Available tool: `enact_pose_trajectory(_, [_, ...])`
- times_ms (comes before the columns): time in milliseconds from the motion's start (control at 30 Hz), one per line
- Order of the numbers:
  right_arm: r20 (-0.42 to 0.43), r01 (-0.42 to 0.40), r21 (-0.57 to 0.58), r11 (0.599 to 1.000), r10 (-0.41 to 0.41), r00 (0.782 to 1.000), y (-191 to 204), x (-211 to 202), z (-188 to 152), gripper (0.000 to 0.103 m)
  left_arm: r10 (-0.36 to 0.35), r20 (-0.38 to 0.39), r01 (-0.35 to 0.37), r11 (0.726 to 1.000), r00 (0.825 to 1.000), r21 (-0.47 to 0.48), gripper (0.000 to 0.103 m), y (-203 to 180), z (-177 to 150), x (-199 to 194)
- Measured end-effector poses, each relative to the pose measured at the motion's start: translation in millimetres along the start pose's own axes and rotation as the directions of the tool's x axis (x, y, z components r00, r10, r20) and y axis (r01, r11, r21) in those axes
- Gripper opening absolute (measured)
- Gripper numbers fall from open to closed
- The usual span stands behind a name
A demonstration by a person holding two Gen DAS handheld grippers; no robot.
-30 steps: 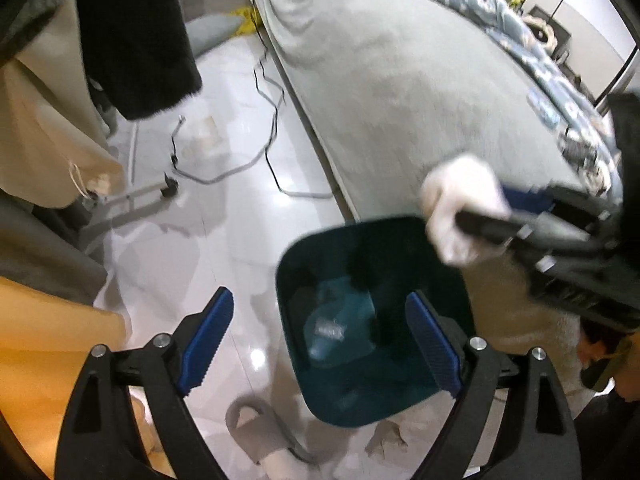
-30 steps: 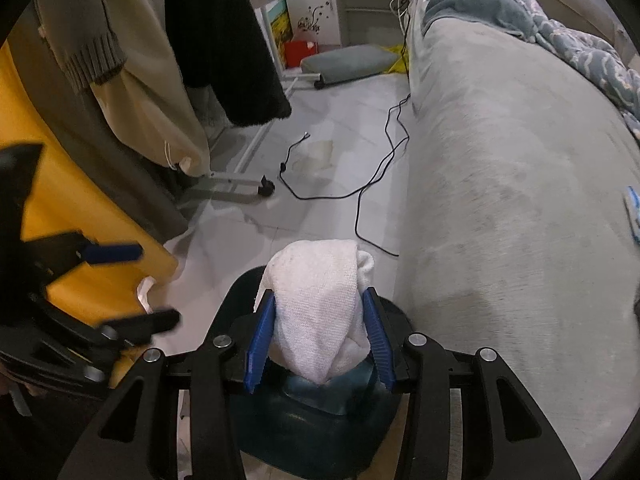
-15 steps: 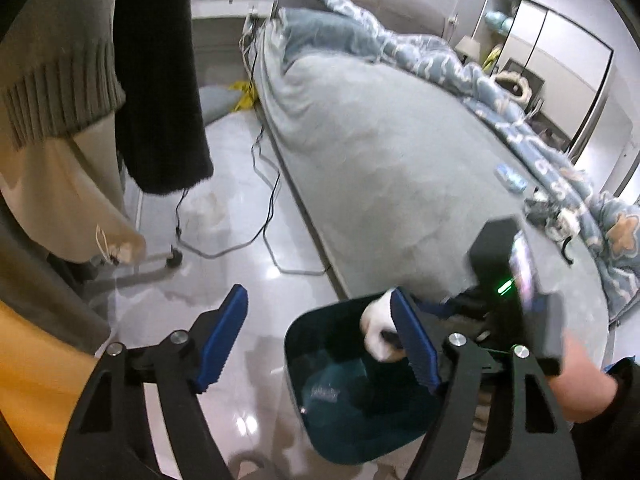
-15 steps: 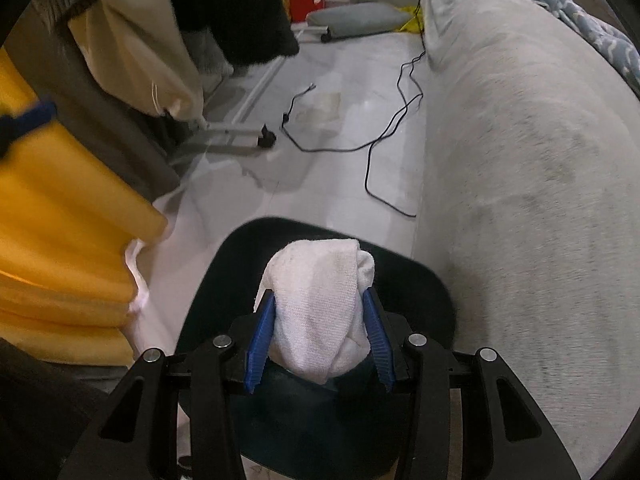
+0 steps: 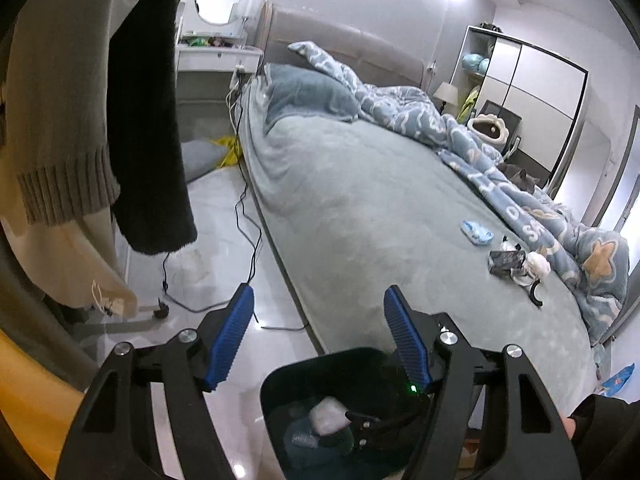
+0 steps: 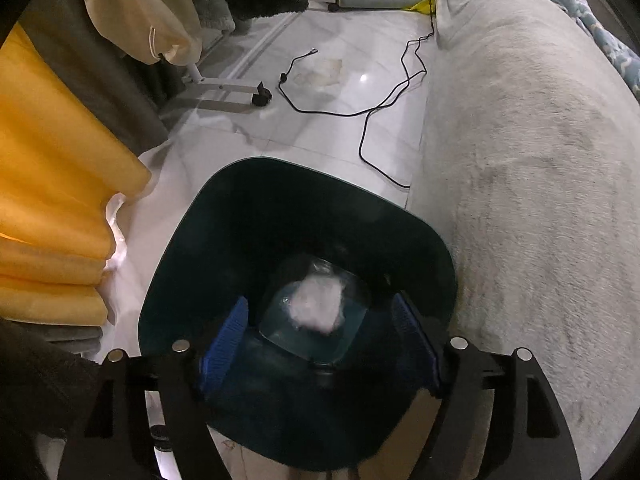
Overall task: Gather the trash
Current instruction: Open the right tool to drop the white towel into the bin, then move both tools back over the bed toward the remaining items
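Trash first: the white wad (image 6: 316, 304) is down at the bottom of the dark bin (image 6: 192, 240), lying loose on something clear and plasticky (a wrapper or a liner, can't tell). So this is the drop step. The right gripper (image 6: 320, 340) sits inside the bin mouth pointing down, jaws opening, pads off the wad, nothing gripped. The left gripper (image 5: 320, 340) hovers above the near rim, jaws closing on empty air.

Next move, I'd guess: lift the right one clear of the rim and head for the bed (image 5: 360, 208), where a blue packet (image 5: 476, 234) and some crumpled bits (image 5: 516, 262) lie far right.

Only the left view shows that leftover stuff; the right view shows the bin's inside and the cable (image 6: 376, 112) on the floor.
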State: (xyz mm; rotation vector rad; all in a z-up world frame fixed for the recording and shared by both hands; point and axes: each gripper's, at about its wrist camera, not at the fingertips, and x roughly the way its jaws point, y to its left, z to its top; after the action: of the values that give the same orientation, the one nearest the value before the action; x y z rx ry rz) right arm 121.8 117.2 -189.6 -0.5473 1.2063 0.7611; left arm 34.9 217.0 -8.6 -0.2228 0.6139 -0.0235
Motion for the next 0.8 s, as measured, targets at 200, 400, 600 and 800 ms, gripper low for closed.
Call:
enact_pose_trajectory(200, [0.054, -0.03, 0.016, 0.999, 0.029, 0.998, -13.2, -25.1, -5.6, 0.078, 0.002, 0.047, -0.004, 0.999, 0.999, 0.047, 0.07, -25.1, 8.1, -1.4])
enact_pose_trajectory(400, [0.157, -0.079, 0.034, 0.996, 0.072, 0.985, -27.2, -60.5, -10.1, 0.08, -0.013, 0.086, 0.006, 0.997, 0.996, 0.079, 0.071, -55.3, 14.8, 1.6])
enact_pose_trajectory(600, [0.249, -0.065, 0.066, 0.996, 0.047, 0.967, -51.9, -90.7, -20.0, 0.082, -0.025, 0.1, 0.017, 0.997, 0.995, 0.08, 0.072, -77.6, 18.3, 9.5])
enact_pose_trajectory(800, [0.327, -0.034, 0.124, 0.992, -0.008, 0.945, -82.4, -113.8, -38.0, 0.082, -0.052, 0.093, 0.045, 0.996, 0.994, 0.076, 0.076, -98.7, 20.2, 18.9])
